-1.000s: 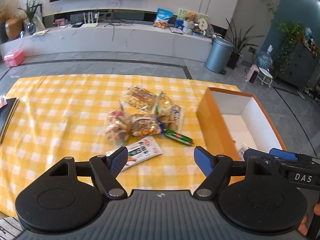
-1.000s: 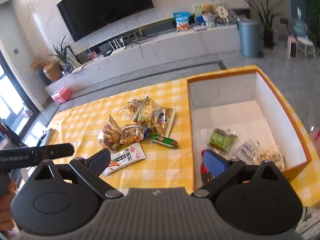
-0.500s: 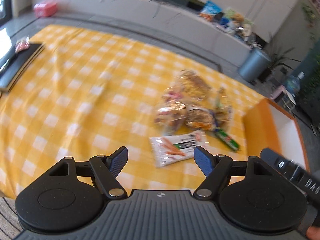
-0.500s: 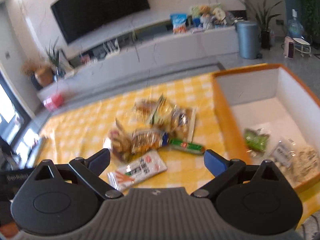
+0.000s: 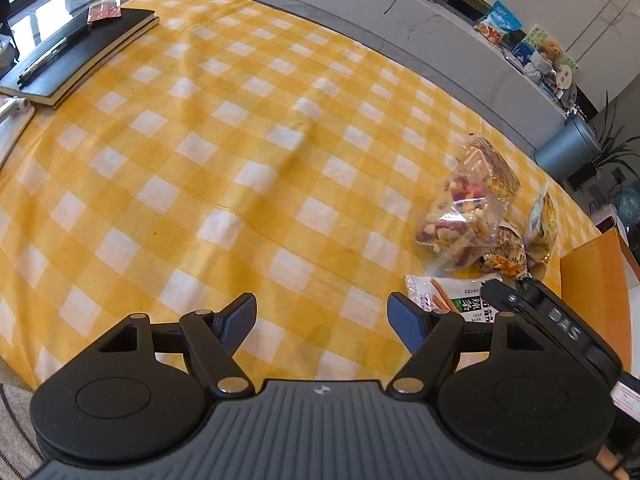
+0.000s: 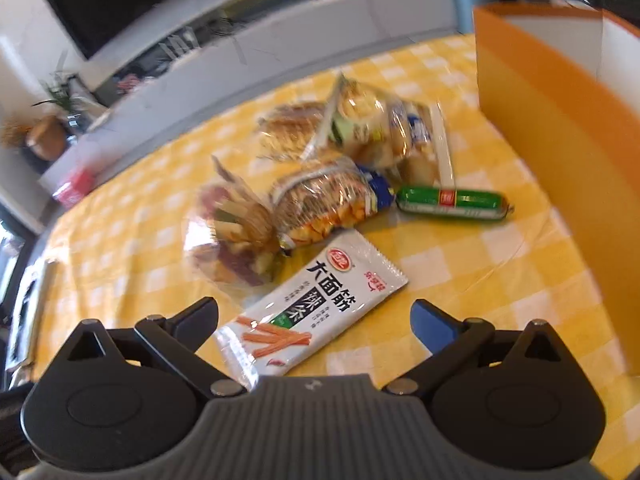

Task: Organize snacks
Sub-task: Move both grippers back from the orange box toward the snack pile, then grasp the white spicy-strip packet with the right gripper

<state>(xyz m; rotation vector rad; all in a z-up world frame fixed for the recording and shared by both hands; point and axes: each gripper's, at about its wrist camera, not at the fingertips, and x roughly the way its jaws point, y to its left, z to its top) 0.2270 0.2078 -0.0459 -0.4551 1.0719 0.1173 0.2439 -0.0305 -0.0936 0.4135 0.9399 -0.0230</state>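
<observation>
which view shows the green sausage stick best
The right wrist view: the green sausage stick lies whole and unblocked on the cloth beside the orange box. In the left wrist view the right tool hides nearly all of it.

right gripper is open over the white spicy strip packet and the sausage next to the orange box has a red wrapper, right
Not quite: the sausage has a green wrapper with only a small red label, as the right wrist view shows. The rest holds: the right gripper is open over the white spicy strip packet, and the sausage lies near the orange box.
</observation>
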